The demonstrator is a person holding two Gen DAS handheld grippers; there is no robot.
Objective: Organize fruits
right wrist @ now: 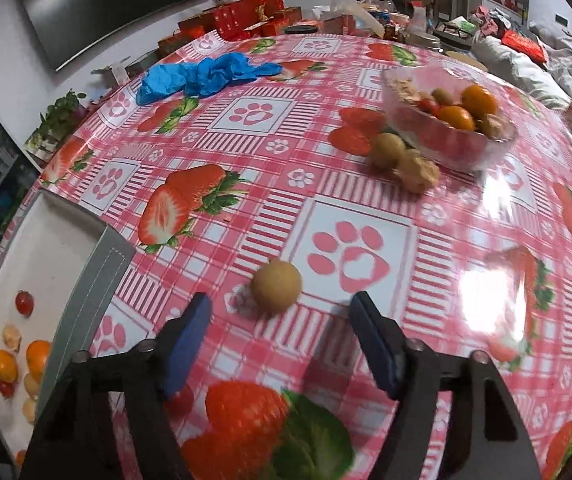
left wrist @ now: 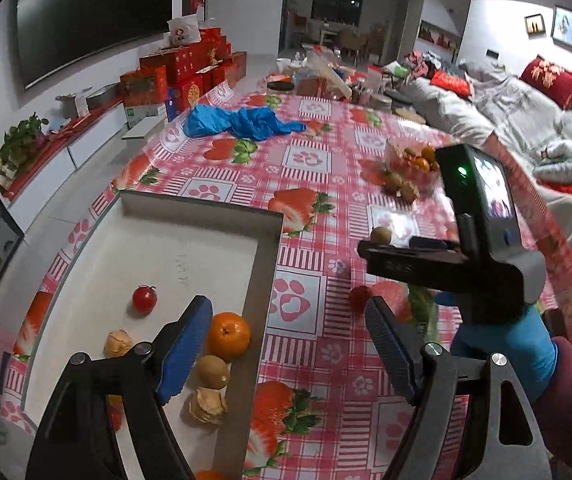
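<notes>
My left gripper (left wrist: 286, 348) is open and holds nothing. It hangs over the right rim of a white tray (left wrist: 261, 272). In the tray lie an orange (left wrist: 228, 336), a cherry tomato (left wrist: 144, 299), a brown-green kiwi-like fruit (left wrist: 213, 371) and husked physalis (left wrist: 207, 406). My right gripper (right wrist: 283, 340) is open above the tablecloth. A round brown-green fruit (right wrist: 276, 286) rests on the cloth just beyond its fingertips, untouched. A cherry tomato (right wrist: 179, 400) lies half hidden under its left finger. A glass bowl (right wrist: 402, 120) at the far right holds oranges and other fruit.
A kiwi (right wrist: 386, 150) and a physalis (right wrist: 418, 170) lie beside the bowl. A crumpled blue plastic bag (right wrist: 205, 76) lies at the far side. A blue-gloved hand (left wrist: 498, 344) carries the right gripper at the right of the left wrist view. Boxes and jars crowd the table's far end.
</notes>
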